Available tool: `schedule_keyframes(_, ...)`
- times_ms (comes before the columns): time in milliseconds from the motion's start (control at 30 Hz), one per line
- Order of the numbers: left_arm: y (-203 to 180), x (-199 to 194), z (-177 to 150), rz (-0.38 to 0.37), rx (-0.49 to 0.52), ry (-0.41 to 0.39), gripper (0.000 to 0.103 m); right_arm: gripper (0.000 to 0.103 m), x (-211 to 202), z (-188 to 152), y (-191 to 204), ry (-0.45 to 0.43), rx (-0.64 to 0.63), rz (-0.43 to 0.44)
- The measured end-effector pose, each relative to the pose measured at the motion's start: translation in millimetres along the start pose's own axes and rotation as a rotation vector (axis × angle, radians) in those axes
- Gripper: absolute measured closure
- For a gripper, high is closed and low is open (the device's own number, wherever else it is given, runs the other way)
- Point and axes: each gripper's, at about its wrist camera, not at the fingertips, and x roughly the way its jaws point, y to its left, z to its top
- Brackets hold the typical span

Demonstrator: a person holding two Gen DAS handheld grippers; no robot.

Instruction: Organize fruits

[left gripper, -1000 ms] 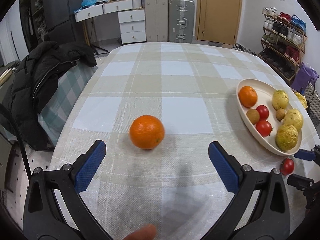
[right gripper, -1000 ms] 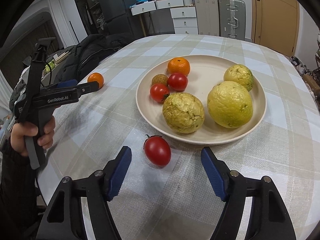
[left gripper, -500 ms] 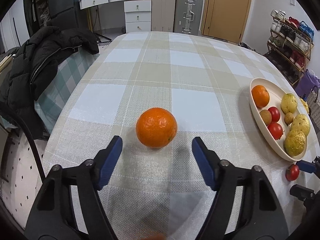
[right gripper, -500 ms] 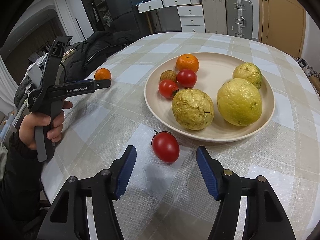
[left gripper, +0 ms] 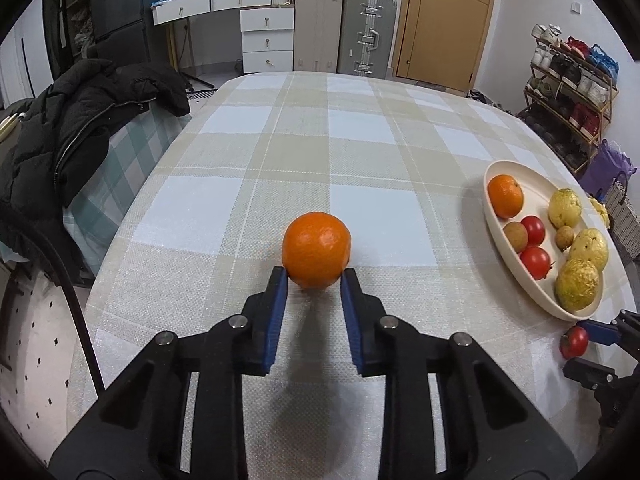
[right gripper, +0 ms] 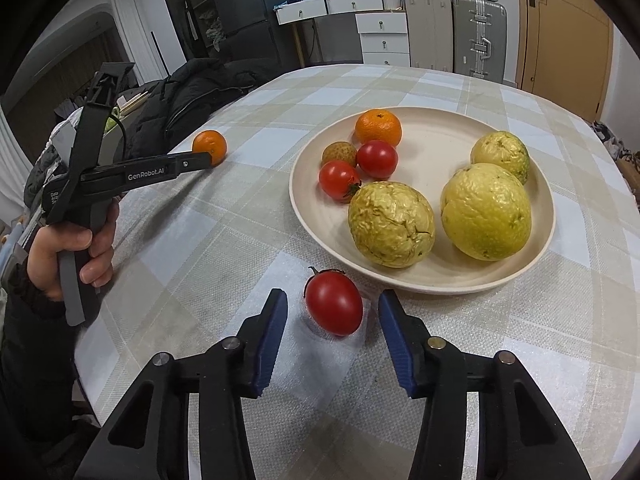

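An orange (left gripper: 317, 255) lies on the checked tablecloth; it also shows in the right wrist view (right gripper: 209, 147). My left gripper (left gripper: 313, 280) has its blue fingertips pressed on both sides of the orange. A loose red tomato (right gripper: 334, 302) lies on the cloth just in front of the cream plate (right gripper: 536, 248). My right gripper (right gripper: 332, 304) is open, its fingers on either side of the tomato without touching it. The plate holds an orange (right gripper: 378, 127), two tomatoes, small brown fruits and several yellow-green wrinkled fruits.
A black jacket (left gripper: 72, 132) hangs over a chair at the table's left edge. Suitcases (left gripper: 370, 32) and white drawers stand beyond the far edge. A shoe rack (left gripper: 572, 80) stands at the right. The plate (left gripper: 498, 236) sits near the table's right edge.
My left gripper has advanced and closed onto the orange. My right gripper has moved forward around the loose tomato and narrowed its opening.
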Motion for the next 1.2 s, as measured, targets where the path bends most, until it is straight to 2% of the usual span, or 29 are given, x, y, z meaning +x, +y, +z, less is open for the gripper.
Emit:
schedule_keyframes(67,-3.1,-4.1,0.8,-0.018,0.008,-0.005,0.086,0.058,-0.2,0.0,-1.0,-0.001,0.001,-0.004)
schedule_keyframes(167,-9.9,-3.0,-0.1,-0.017,0.038,0.007,0.086,0.059,-0.4,0.2,-1.0,0.000,-0.004,-0.008)
schedule_keyframes(367,-10.2,2.2,-1.8,-0.015,0.030,0.034,0.086,0.059,-1.4,-0.2,-0.6,0.003,-0.007,-0.002)
schedule_keyframes(433,-11.3,2.5,-0.5,-0.034,0.027,0.039,0.079,0.059,-1.4,0.0,-0.3,0.003,-0.006,0.000)
schedule_keyframes(500,-13.8,2.7,1.9,-0.042,0.021,0.031,0.054,0.059,-1.7,-0.2,0.4,0.005,-0.008,-0.001)
schedule_keyframes(567,-17.8,2.3,3.6,-0.041,0.019,0.020,0.035,0.059,-1.9,-0.4,0.9,0.005,-0.010,0.000)
schedule_keyframes(600,-20.3,1.8,4.5,-0.050,0.016,0.014,0.032,0.059,-2.1,-0.6,0.8,0.005,-0.010,0.001)
schedule_keyframes(700,-29.7,3.5,7.3,-0.075,0.029,0.013,0.032,0.060,-2.1,-0.9,0.8,0.003,-0.013,0.001)
schedule_keyframes(767,-37.8,6.6,8.4,-0.063,0.054,0.009,0.032,0.069,-2.1,-1.6,1.0,0.002,-0.017,0.001)
schedule_keyframes(867,-47.2,13.8,9.4,-0.042,0.085,0.017,0.032,0.074,-1.8,-1.6,1.0,0.001,-0.018,0.006)
schedule_keyframes(933,-49.6,17.9,9.5,-0.065,0.078,0.033,0.045,0.074,-2.0,-1.7,1.8,0.000,-0.027,0.005)
schedule_keyframes(1000,-51.5,22.3,8.6,-0.083,0.077,0.053,0.071,0.074,-1.9,-1.9,2.1,-0.003,-0.028,0.007)
schedule_keyframes(1200,-51.6,16.0,2.5,-0.116,0.087,0.048,0.072,0.074,-2.7,-2.2,1.2,-0.007,-0.023,0.010)
